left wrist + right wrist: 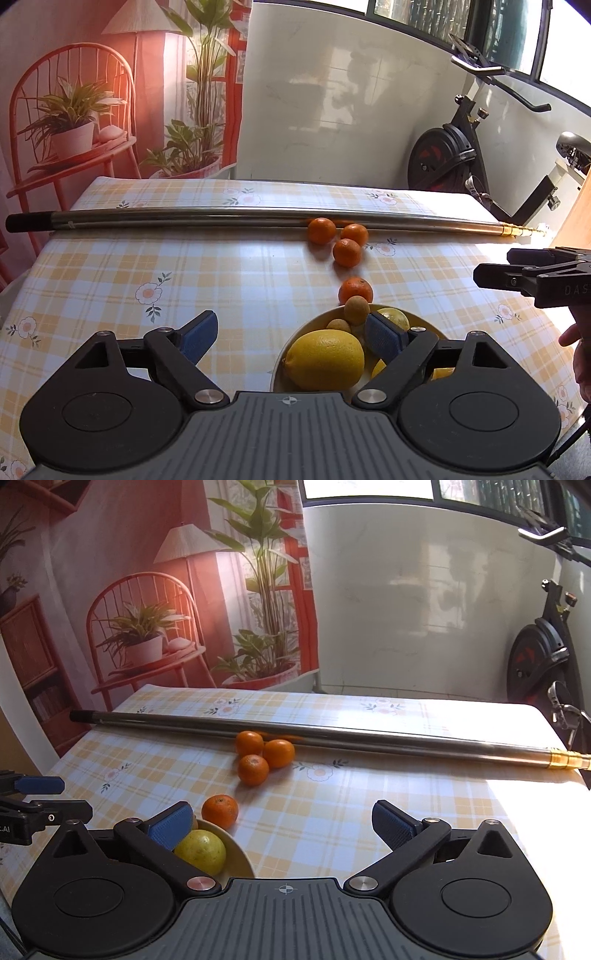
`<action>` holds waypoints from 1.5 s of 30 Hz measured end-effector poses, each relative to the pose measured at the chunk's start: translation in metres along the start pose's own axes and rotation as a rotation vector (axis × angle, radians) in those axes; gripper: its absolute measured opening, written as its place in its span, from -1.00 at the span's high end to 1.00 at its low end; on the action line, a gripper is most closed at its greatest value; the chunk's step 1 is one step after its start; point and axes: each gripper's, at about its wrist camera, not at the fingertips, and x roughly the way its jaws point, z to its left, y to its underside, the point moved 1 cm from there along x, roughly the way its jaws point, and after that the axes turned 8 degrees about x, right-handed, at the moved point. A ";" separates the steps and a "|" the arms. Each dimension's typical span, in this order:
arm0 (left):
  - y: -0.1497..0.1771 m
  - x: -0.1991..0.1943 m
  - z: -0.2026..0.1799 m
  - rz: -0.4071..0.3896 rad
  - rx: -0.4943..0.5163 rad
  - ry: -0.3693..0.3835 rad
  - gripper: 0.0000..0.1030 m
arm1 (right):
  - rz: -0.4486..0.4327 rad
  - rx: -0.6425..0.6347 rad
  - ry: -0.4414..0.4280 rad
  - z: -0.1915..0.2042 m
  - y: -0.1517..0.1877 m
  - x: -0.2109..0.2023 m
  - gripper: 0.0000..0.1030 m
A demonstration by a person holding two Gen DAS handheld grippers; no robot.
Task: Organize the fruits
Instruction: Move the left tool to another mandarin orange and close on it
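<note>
Checked table point(110, 266), 4 mandarins point(346, 252), 1 bowl point(295, 339)

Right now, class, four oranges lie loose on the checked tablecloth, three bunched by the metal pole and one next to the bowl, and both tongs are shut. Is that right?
Not quite. Both tongs are open, holding nothing: the left tongs in the left wrist view, the right tongs in the right wrist view. The rest stands: three oranges by the pole, one orange next to the bowl.

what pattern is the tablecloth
Yellow and white plaid with small flowers on the tablecloth, clearest in the right wrist view.
</note>
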 end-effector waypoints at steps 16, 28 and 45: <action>-0.046 0.061 -0.012 0.097 0.014 0.141 -0.80 | 0.007 0.091 0.029 -0.027 -0.014 0.033 -0.99; -0.058 0.134 -0.025 0.264 -0.047 0.256 -0.51 | 0.019 0.149 0.070 -0.049 -0.007 0.046 -0.99; -0.048 0.158 -0.036 0.317 0.023 0.229 0.17 | 0.040 0.211 0.062 -0.061 0.002 0.055 -0.99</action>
